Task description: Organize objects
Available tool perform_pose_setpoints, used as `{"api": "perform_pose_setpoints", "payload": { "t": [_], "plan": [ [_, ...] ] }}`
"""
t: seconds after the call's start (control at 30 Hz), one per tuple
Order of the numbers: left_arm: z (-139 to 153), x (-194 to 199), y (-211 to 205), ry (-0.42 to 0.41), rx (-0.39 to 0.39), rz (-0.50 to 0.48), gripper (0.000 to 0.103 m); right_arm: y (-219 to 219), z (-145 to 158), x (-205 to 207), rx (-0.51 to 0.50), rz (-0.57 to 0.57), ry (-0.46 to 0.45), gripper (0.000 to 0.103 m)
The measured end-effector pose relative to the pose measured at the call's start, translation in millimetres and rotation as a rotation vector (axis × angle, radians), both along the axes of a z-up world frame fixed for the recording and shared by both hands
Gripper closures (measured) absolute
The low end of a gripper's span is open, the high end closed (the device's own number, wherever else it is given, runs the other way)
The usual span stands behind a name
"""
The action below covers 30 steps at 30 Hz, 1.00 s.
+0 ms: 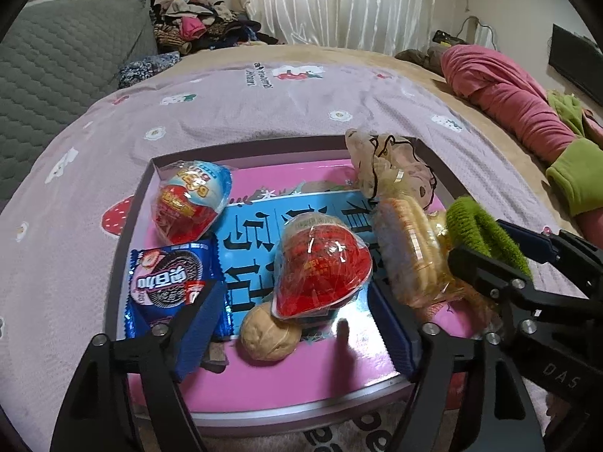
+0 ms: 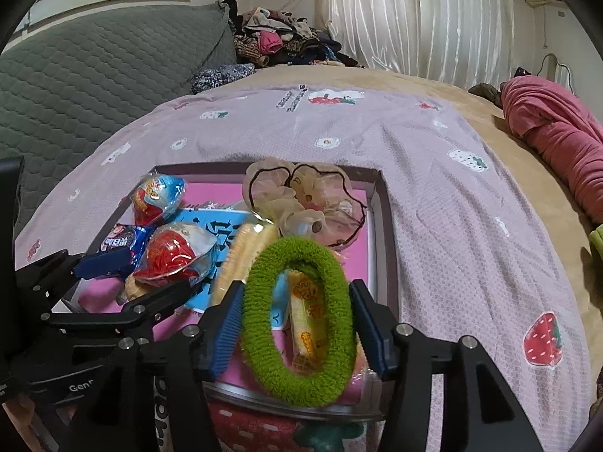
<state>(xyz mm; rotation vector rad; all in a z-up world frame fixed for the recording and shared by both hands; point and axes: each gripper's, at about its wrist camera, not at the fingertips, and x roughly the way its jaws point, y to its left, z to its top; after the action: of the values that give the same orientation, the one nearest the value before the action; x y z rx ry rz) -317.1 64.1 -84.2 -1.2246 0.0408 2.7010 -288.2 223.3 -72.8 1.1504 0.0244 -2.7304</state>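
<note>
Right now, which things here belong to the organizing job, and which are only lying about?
Job: green hair tie held by right gripper; tray; beige scrunchie; snack packets; walnut.
Lying about: clothes pile; pink garment; grey cushion.

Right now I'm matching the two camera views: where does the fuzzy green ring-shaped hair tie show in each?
Left wrist view: fuzzy green ring-shaped hair tie at right edge, seen edge-on, clamped in the right gripper.
Right wrist view: lower centre, facing the lens, between the jaws.
Shared landmark: sheer beige scrunchie at the tray's far right corner.
</note>
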Motion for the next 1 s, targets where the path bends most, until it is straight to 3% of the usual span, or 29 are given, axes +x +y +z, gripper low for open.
{"api": "perform_pose_setpoints", "payload": {
  "t": [0.57,1.0],
  "plan": [
    [21.8,9.9,-15.9,0.021,0.009,0.047,0.018,3.0,19.0,8.2,-0.020,-0.025,0.049,0.021],
    [48.2,22.5,-28.3,0.095,0.013,0.086,0.018,0.1,39.5,20.9,-0.005,-0.030,0.111,0.015]
  ]
}}
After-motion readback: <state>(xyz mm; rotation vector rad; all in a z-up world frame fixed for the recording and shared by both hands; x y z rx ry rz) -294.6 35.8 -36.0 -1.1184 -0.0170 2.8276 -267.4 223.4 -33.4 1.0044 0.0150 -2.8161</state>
